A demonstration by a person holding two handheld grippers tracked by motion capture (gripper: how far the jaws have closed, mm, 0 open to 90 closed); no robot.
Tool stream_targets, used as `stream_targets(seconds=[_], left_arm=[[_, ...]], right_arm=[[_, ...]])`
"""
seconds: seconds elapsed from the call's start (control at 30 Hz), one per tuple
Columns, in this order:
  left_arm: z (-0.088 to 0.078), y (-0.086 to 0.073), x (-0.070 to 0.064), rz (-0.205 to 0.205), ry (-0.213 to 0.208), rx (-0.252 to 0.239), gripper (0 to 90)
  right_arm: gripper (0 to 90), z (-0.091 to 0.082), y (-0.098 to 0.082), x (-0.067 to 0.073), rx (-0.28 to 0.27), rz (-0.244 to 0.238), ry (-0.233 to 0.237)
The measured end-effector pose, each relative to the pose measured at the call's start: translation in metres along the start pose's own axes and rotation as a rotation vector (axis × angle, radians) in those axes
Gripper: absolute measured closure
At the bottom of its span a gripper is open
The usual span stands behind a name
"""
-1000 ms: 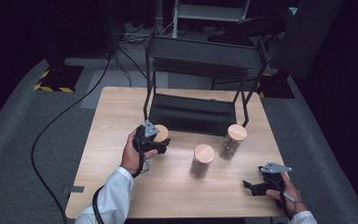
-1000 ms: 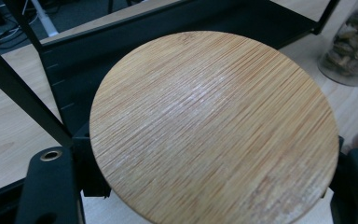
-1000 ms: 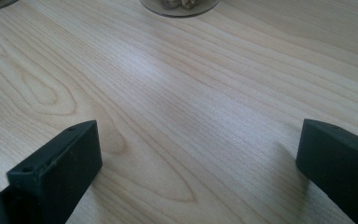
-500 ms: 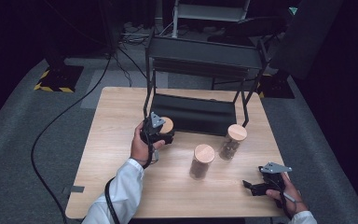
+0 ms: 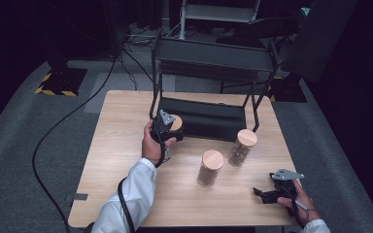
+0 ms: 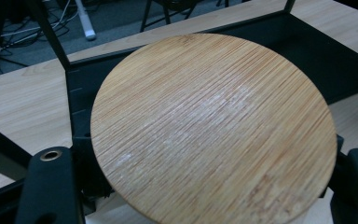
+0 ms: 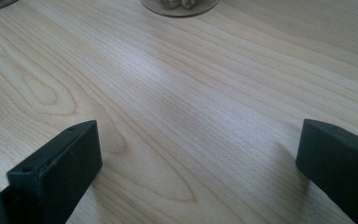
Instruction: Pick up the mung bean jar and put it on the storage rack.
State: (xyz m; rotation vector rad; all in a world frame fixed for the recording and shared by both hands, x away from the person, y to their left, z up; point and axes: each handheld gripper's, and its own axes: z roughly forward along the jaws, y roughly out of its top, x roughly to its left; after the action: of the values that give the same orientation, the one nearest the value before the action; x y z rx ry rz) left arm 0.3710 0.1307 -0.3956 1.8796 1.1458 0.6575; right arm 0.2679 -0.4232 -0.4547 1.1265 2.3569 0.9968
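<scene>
The pale wooden worktop [image 5: 126, 145] carries a black metal two-tier rack [image 5: 209, 116]. Just ahead of the left gripper [image 5: 167, 127], its jaws clamp a round bamboo-lidded jar [image 6: 209, 126] over the rack's lower tray. The right gripper [image 5: 267, 193] rests with jaws wide apart, nothing between them.

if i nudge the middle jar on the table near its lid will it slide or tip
The middle jar looks tall and narrow with a small base, so a push near its wooden lid would probably tip it. Its clear wall looks like glass, likely slippery and breakable. The contents inside probably add some steadying weight.
</scene>
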Motion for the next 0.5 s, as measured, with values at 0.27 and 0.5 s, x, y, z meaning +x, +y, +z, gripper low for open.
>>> stream_targets(seconds=[0.27, 0.5], left_arm=[[0.011, 0.006, -0.002, -0.022, 0.031, 0.007, 25.1], [0.021, 0.012, -0.001, -0.056, 0.05, 0.004, 25.1]], right_arm=[[0.0, 0.0, 0.0, 0.0, 0.0, 0.0, 0.0], [0.0, 0.0, 0.0, 0.0, 0.0, 0.0, 0.0]])
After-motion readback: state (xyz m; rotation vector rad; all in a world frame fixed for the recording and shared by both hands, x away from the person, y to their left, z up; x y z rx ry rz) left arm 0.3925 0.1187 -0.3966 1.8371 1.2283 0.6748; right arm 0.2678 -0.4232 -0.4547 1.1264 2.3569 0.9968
